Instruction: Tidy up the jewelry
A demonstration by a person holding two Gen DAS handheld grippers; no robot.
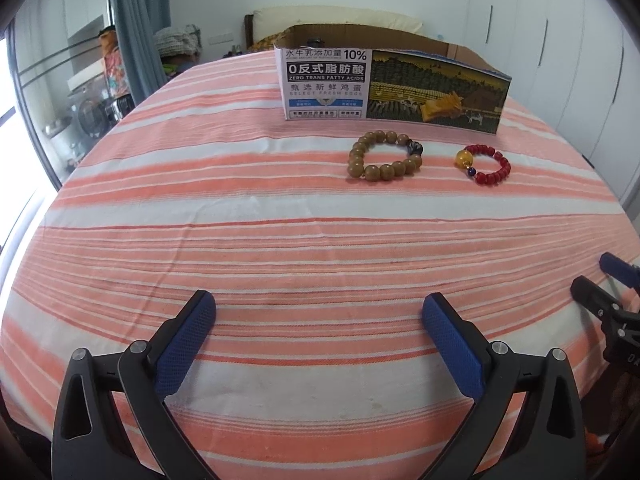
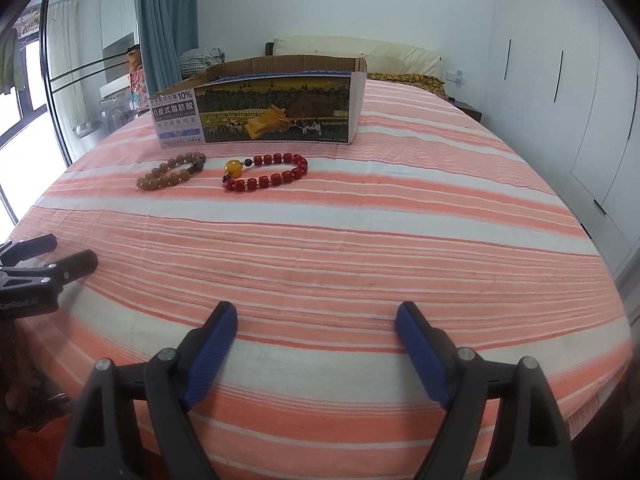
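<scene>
Two bracelets lie on the striped bedspread in front of an open cardboard box [image 1: 396,88] [image 2: 260,112]. A brown wooden-bead bracelet [image 1: 362,156] [image 2: 170,178] is on the left. Beside it to the right lies a red-bead bracelet [image 1: 502,166] [image 2: 280,178] with a big amber bead. My left gripper [image 1: 318,312] hovers open over the near part of the bed, far short of the bracelets, with nothing between its blue pads. My right gripper [image 2: 316,316] is open and empty too, equally far back. Each gripper shows at the edge of the other's view.
The orange-and-white striped bedspread [image 1: 240,220] [image 2: 400,240] covers the whole bed. Pillows [image 2: 360,50] lie behind the box. A sliding glass door and blue curtain [image 2: 160,20] stand at the left, white wardrobe doors [image 2: 560,100] at the right.
</scene>
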